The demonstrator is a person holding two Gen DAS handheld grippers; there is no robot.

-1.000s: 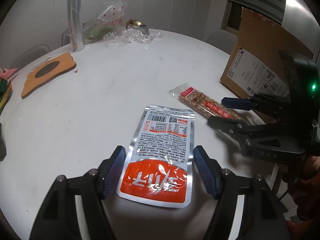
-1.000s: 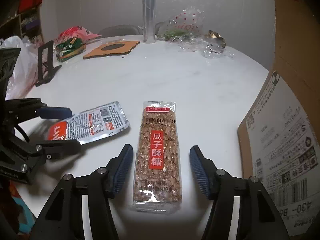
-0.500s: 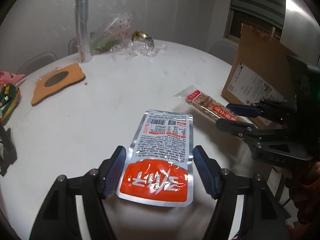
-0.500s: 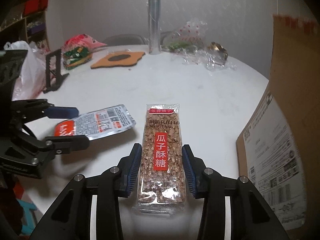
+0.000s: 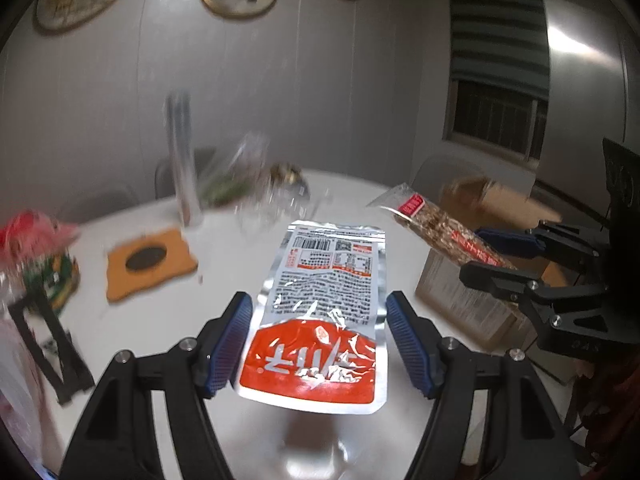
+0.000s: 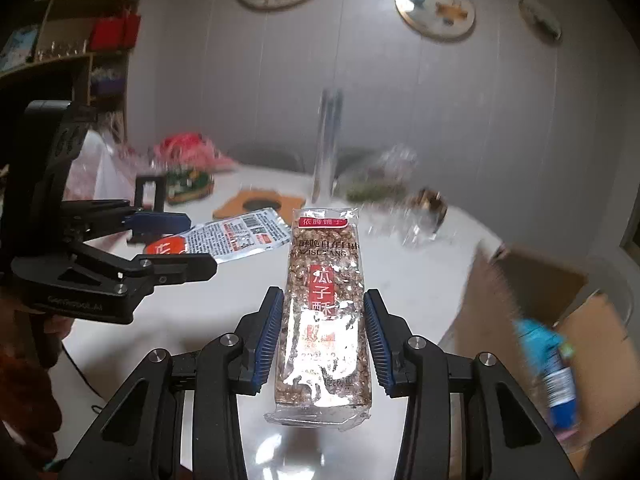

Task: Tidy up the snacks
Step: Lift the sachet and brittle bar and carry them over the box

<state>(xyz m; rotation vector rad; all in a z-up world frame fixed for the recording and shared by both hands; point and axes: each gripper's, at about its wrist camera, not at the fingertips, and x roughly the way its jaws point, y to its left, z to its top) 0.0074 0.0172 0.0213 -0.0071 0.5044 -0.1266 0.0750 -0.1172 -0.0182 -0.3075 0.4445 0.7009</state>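
Room: grey panelled wall with round decorative plates (image 6: 435, 7) hung high, a dark window (image 5: 496, 124) on the right side, shelves (image 6: 60, 40) at far left
Surface: round white table (image 5: 168, 312), its far part blurred by motion; the landmark used below is the open cardboard box (image 6: 532, 280) at the table's right edge
Left gripper (image 5: 318, 344): blue pads closed against both long edges of the silver and orange pouch (image 5: 320, 312), which was lifted clear of the table, left of the box
Pouch writing: a barcode and blocks of small print on the silver half, white characters on the orange half seen upside down; too small or distorted to read
Right gripper (image 6: 325, 334): pads pinched the seed brittle bar (image 6: 326, 308) by its long sides, held in the air just left of the box
Bar writing: red band at the top with white characters, Latin letters ending "ZISUTANG", a red vertical label beginning 瓜子酥; glare hid the lower part
Box: flaps up, a printed shipping label (image 5: 460, 304) on its near side, a blue bottle (image 6: 552, 372) blurred at its near corner
Beyond the box, to its left: an orange mat with a dark oval (image 5: 148, 260), a tall clear tube (image 5: 180, 160), crumpled clear wrappers (image 6: 396, 184), a red and green bag (image 5: 44, 264), a black stand (image 5: 44, 344)
Open room: bare tabletop lay between the mat and the box
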